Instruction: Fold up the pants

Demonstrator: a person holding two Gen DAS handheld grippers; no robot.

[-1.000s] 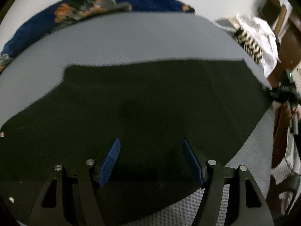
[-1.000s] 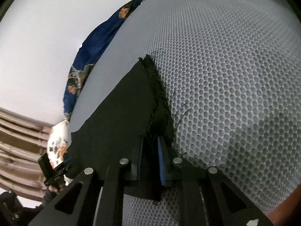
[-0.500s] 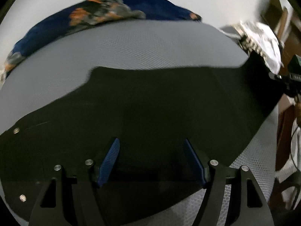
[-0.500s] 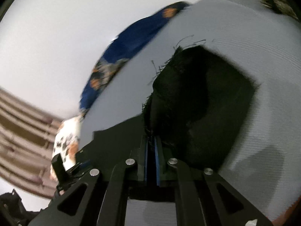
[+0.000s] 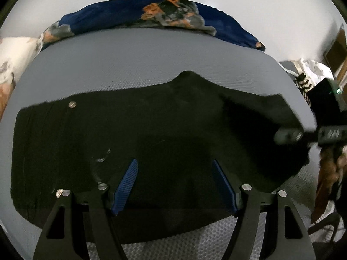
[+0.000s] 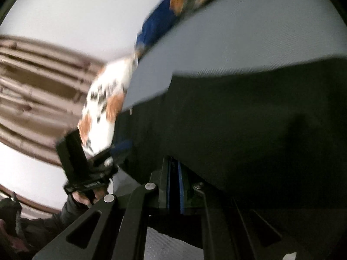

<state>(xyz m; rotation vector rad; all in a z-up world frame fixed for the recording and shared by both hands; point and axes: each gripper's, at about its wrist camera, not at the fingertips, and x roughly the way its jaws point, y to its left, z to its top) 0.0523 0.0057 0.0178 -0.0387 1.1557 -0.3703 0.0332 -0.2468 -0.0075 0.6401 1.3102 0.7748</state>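
Note:
Black pants lie across a grey mesh mattress, waist with a metal button at the left. My left gripper is open, its blue pads apart just above the pants' near middle, holding nothing. My right gripper is shut on the pants' leg end and carries it over the rest of the pants. In the left wrist view the right gripper shows at the right with the lifted leg end folded leftward. The right wrist view is blurred.
A dark blue patterned blanket lies along the mattress's far edge by a white wall. A white and orange pillow is at the left. Striped cloth and wooden furniture sit at the right. Brown curtains hang beyond the bed.
My right gripper has lifted the leg end off the mattress and swung it left over the pants toward the waist. The left gripper has stayed open and shifted left, the waist button coming into view.

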